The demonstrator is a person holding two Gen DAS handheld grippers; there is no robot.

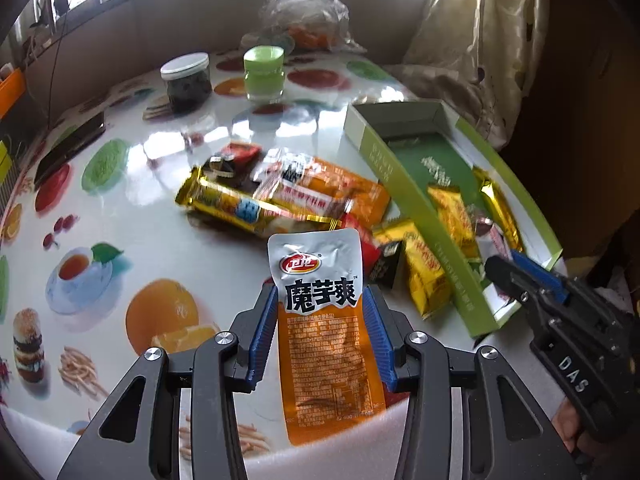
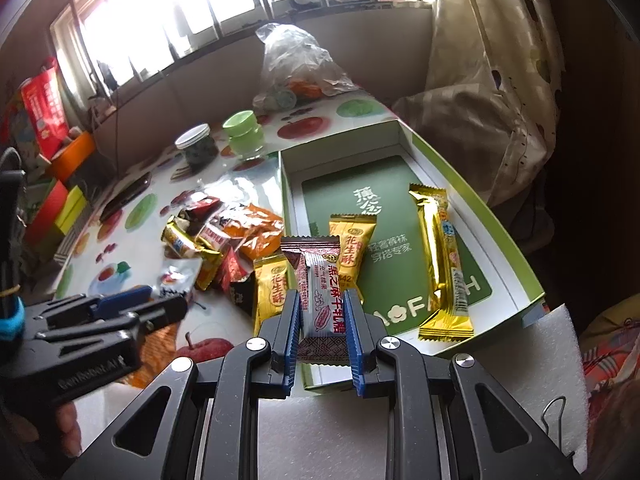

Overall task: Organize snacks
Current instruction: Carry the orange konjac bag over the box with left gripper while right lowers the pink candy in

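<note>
Left gripper [image 1: 320,312] clamped on orange pouch [image 1: 326,340] above desk [image 1: 152,216], right gripper [image 2: 322,320] gripping candy bar [image 2: 320,300] over green box [image 2: 516,240], snack pile [image 1: 280,196] beside it.

Your glossy foil snack packets [image 1: 256,204] crowd a shiny, printed worktop [image 1: 132,216] beside a matt cardboard box [image 2: 500,216].

My table [image 1: 132,216] has a glossy fruit-print top. On it: green box [image 2: 516,240], loose snack pile [image 1: 280,192] just left of the box, dark jar with white lid [image 1: 186,80], green jar [image 1: 264,74], plastic bag [image 1: 304,12] at the far edge, dark flat thing [image 1: 70,152] at left.
</note>
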